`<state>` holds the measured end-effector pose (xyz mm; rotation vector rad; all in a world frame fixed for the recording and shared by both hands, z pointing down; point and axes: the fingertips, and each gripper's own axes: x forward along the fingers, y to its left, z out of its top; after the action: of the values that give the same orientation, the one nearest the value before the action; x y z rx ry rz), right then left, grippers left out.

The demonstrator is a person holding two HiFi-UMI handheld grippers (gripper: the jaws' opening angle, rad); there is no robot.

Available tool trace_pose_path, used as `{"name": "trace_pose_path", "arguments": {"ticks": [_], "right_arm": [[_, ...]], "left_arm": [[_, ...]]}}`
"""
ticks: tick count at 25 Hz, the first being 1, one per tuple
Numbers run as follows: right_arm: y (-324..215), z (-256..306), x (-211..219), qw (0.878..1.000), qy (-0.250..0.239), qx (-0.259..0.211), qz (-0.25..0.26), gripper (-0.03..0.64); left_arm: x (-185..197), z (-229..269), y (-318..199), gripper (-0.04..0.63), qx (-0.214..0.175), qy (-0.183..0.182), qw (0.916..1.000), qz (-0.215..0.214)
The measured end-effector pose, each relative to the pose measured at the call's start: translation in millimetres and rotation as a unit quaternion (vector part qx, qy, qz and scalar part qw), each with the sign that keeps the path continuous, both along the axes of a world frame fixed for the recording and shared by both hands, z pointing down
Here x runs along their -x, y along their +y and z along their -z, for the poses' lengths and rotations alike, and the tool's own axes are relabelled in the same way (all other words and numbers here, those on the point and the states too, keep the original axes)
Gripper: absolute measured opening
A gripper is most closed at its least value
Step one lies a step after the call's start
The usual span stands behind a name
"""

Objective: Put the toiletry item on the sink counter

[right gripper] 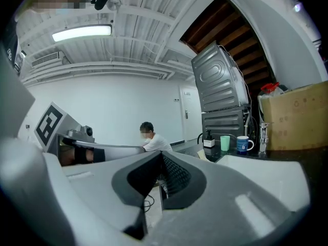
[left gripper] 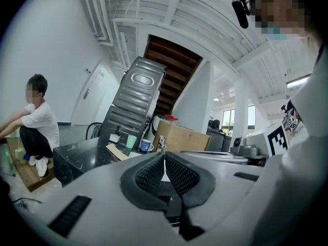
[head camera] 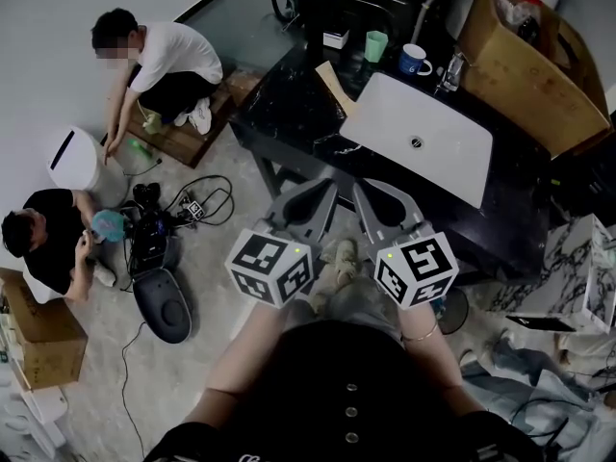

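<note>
The black marble sink counter with its white basin stands ahead of me. At its far end are a small white pump bottle, a green cup and a blue mug. The same bottle, cup and mug show in the right gripper view. My left gripper and right gripper are held side by side close to my body, short of the counter's near edge. Both point level at the counter. The left gripper and right gripper are shut with nothing between the pads.
A faucet and a big cardboard box stand behind the basin; a tan sheet lies beside it. Two people crouch on the floor at left among cables, camera gear and a white bin.
</note>
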<state>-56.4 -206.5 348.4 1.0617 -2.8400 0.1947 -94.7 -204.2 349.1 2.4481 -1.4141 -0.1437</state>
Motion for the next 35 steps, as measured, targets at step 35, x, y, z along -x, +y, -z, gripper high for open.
{"name": "trace_pose_path", "arguments": {"ticks": [35], "right_arm": [[25.3,2.8,-0.3,1.0,0.001,-0.005,0.013,0.003]], "left_arm": [[-7.2,2.6,21.9,0.014,-0.005,-0.008,0.9999,-0.011]]}}
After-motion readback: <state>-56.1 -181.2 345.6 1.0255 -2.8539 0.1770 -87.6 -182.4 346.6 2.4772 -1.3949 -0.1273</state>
